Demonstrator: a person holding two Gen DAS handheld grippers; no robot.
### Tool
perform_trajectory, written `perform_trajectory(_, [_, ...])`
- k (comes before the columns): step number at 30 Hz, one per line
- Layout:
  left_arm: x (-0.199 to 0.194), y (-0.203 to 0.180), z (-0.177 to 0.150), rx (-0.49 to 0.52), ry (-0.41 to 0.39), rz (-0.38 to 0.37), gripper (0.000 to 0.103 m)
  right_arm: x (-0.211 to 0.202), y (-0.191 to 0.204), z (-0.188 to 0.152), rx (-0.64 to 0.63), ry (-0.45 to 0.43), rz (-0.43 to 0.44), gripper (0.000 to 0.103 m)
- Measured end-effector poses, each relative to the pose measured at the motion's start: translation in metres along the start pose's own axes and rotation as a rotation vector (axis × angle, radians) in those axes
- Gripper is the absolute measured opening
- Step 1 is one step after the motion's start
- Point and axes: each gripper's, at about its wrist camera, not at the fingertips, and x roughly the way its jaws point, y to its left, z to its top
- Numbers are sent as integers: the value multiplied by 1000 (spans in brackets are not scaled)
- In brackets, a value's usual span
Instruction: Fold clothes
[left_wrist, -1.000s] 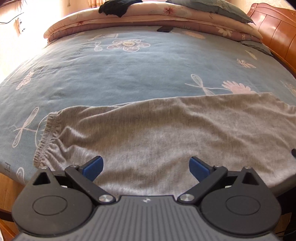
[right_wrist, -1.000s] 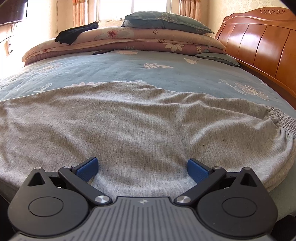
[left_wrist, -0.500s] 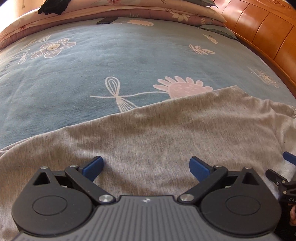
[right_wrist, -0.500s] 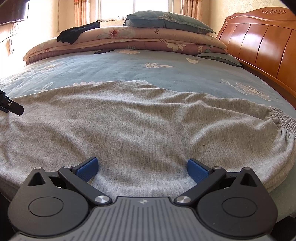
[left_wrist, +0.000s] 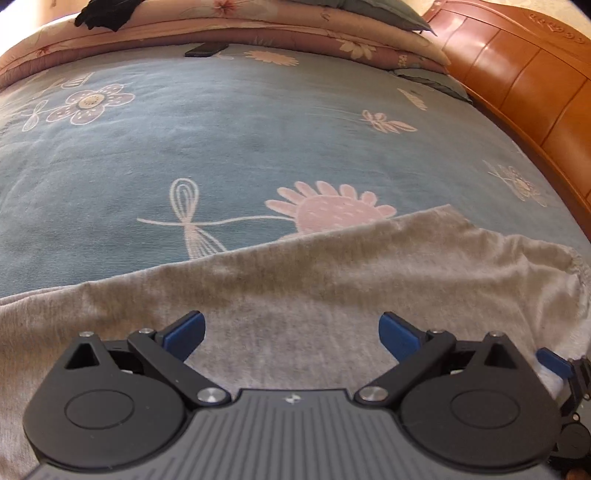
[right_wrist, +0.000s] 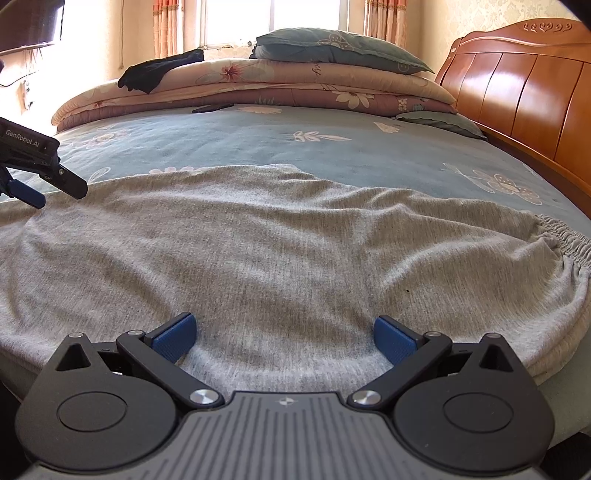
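- The grey garment (right_wrist: 280, 258) lies spread across the near part of the bed (right_wrist: 332, 155), on the blue flowered sheet (left_wrist: 221, 155). Its elastic waistband (right_wrist: 565, 236) is at my right side and hangs a little over the bed edge.
- My right gripper (right_wrist: 284, 334) hovers low over the near edge of the cloth with its blue pads wide apart and nothing between them — I judge it is waiting there so it can pinch the near hem.
- My left gripper (left_wrist: 291, 332) is also spread wide and empty, just above the cloth and quite near the right one. In the right wrist view I see it at the left border, over the far-left part of the garment.
- I think both are placed on the near side because the fold will probably go away from me, toward the stacked quilts (right_wrist: 258, 88) and the pillow (right_wrist: 332, 44).
- Compared with one second ago, the left gripper has moved along the garment: then it looked at the cuffed end on the left, now it looks at the waistband side, and a blue tip of the right gripper shows at the right edge of its view.
- The right gripper has almost not moved; the garment keeps the same wrinkles. Only the left gripper has entered its picture more.
- No fold is made yet, as far as I can judge.
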Motion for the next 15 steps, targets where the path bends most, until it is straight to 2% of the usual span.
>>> perform_trajectory(4, [-7, -40, -22, 82, 16, -59, 100, 0, -1, 0, -2, -3, 3, 103])
perform_trajectory(7, [-5, -59, -37, 131, 23, -25, 100, -1, -2, 0, -6, -1, 12, 103])
perform_trajectory(11, [1, -57, -59, 87, 89, -39, 100, -4, -5, 0, -35, 9, 37, 103])
perform_trajectory(15, [-6, -58, -73, 120, 71, -16, 100, -16, -19, 9, -8, -27, 42, 103])
